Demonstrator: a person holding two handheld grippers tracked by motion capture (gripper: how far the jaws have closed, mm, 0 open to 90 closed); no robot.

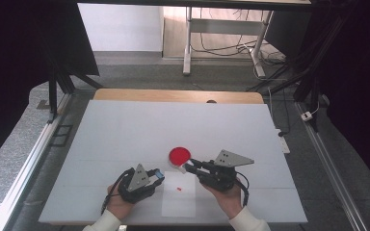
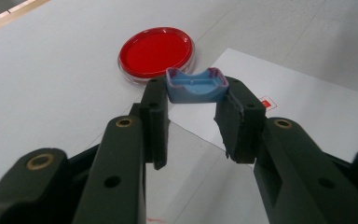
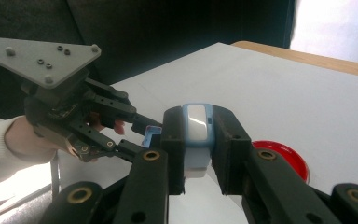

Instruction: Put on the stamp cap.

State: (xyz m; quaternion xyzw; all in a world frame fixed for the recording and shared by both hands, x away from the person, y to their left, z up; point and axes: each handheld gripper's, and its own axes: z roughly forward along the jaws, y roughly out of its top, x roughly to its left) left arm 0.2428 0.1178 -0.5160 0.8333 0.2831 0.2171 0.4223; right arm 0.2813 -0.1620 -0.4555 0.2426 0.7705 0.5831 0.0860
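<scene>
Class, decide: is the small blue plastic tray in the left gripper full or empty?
Empty: the small blue plastic tray, clamped between the left gripper's jaws, shows a bare hollow.

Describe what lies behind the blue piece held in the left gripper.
Behind the blue piece in the left gripper lies a red round dish on the white table. The piece covers the dish's near rim.

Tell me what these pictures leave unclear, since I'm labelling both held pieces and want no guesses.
- Blue cap, left gripper view: its sides are covered by the left gripper; underside unseen.
- White and blue piece, right gripper view: the right gripper covers its flanks, so its full shape is unclear.
- Small red mark on the paper sheet, high view: too small to read.
- Red dish, right gripper view: partly behind a jaw.
</scene>
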